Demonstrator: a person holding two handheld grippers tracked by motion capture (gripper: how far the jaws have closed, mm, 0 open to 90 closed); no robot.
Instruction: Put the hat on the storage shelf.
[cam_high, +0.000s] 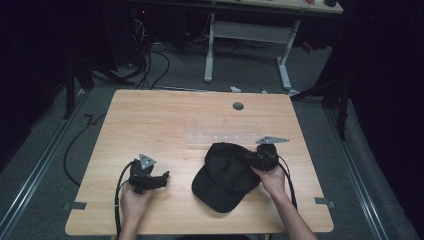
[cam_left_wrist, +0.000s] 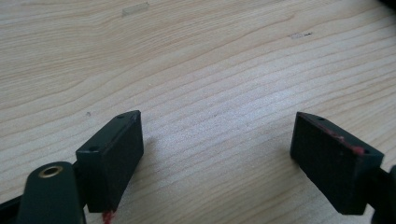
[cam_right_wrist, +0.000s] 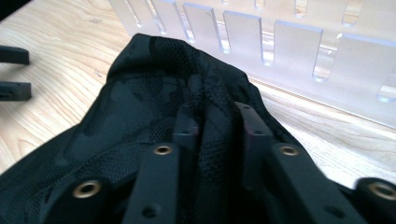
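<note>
The right gripper is clamped on the cap: in the right gripper view its 2 jaws pinch a raised fold of black mesh fabric, which bunches up between the pads. In the high view the right gripper sits at the cap's crown, on the side away from the left gripper, with the right hand wrapped around its body and its cable trailing back along the forearm. The cap lies on the table directly in front of the right gripper's jaws, its brim pointing toward the person's edge of the table. Just beyond the pinched fold, the right gripper view shows a clear slotted plate lying on the table, near the cap; whether the 2 touch cannot be told. The left gripper has its 2 jaws spread wide with bare wood between them and nothing held. In the high view the left gripper is held low over the table by the left hand, well apart from the cap, jaws pointing toward it. A small grey round disc sits in the table surface far beyond both grippers.
</note>
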